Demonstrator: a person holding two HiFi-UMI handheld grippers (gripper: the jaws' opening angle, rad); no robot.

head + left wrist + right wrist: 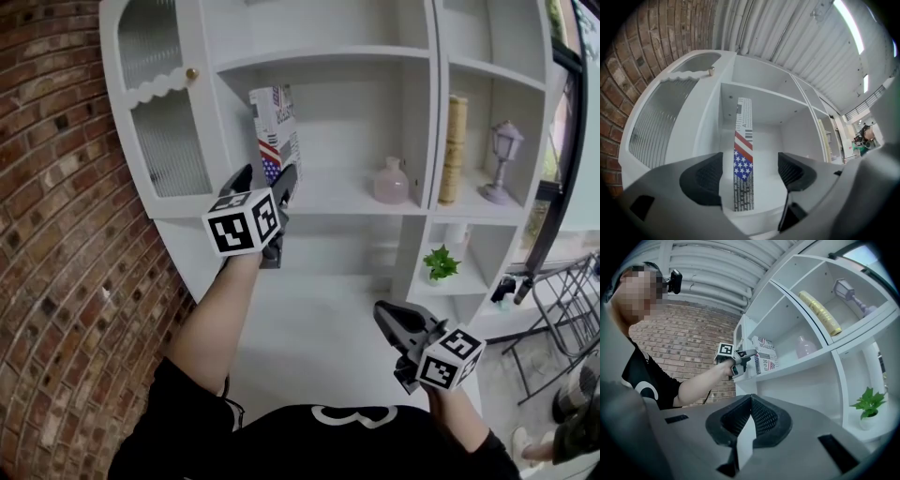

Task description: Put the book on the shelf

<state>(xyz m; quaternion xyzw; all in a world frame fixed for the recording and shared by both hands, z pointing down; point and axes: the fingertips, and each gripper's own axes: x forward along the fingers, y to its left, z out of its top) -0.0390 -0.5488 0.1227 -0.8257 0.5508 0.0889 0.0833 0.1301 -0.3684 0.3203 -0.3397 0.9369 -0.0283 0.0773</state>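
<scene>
The book (pixel 275 131) is standing upright on the white shelf (pixel 328 195), with the left gripper (pixel 267 183) hanging open around it.

Near the shelf's left end, close to its front edge, the book is showing its flag-printed spine between the left gripper's jaws, which are standing wide apart and not pressing on it. Further right along the same shelf a pink vase (pixel 391 182) is sitting near the divider. Low on the right, the right gripper (pixel 386 317) is hovering well apart from the shelf, its jaws resting together with nothing between them.
</scene>
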